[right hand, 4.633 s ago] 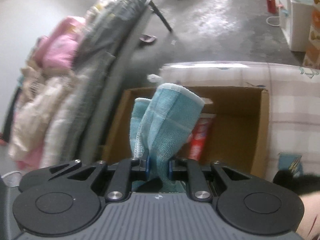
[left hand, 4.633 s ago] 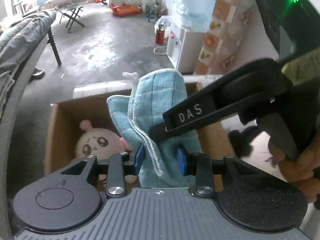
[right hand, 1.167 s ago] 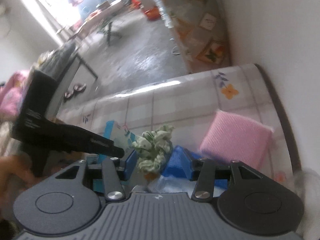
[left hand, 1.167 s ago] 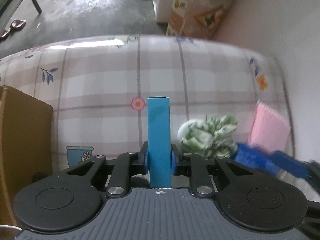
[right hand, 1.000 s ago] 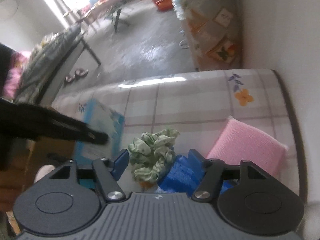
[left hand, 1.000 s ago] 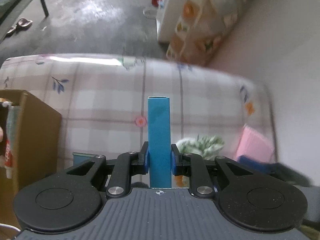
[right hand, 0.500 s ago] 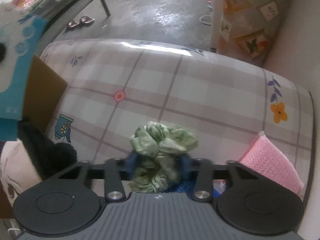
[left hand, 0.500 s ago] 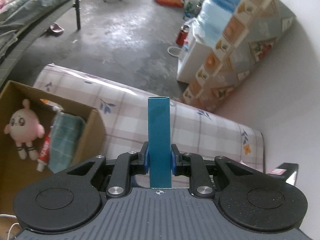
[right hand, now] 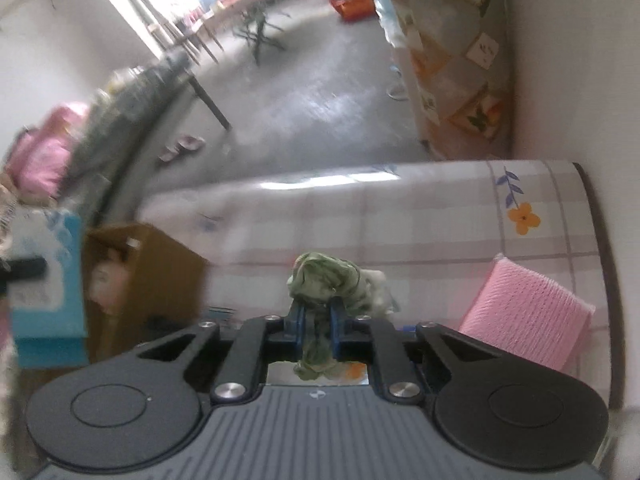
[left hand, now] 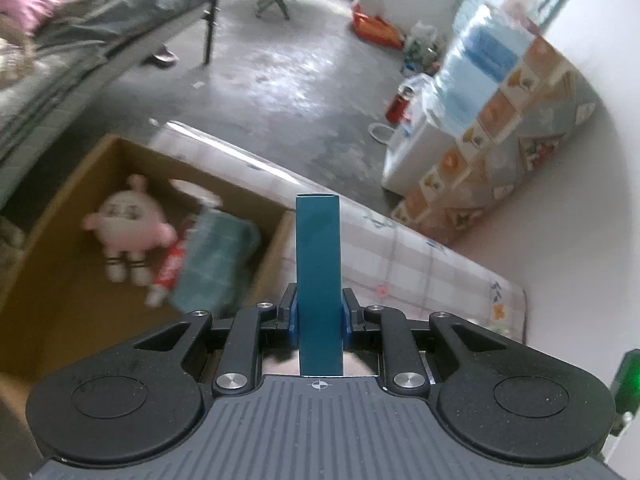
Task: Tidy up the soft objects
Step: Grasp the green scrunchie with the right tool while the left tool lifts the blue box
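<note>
**Both tools loaded, heading for the box**

The left tool (left hand: 319, 316) clamps a flat teal-blue packet (left hand: 319, 264) upright; the right tool (right hand: 316, 326) pinches a crumpled green fabric scrunchie (right hand: 326, 280). The open brown cardboard box (left hand: 72, 184) lies ahead-left of each. Next, I judge, carry both over its opening and release. Motion blur smears the box's contents; a pink ribbed sponge (right hand: 524, 320) waits right of the right tool on the checked table (right hand: 420, 216).

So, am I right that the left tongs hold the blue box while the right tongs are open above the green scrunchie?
Not quite: the right tongs are shut on the green scrunchie, as the right wrist view shows. The left tongs do hold the blue box.
</note>
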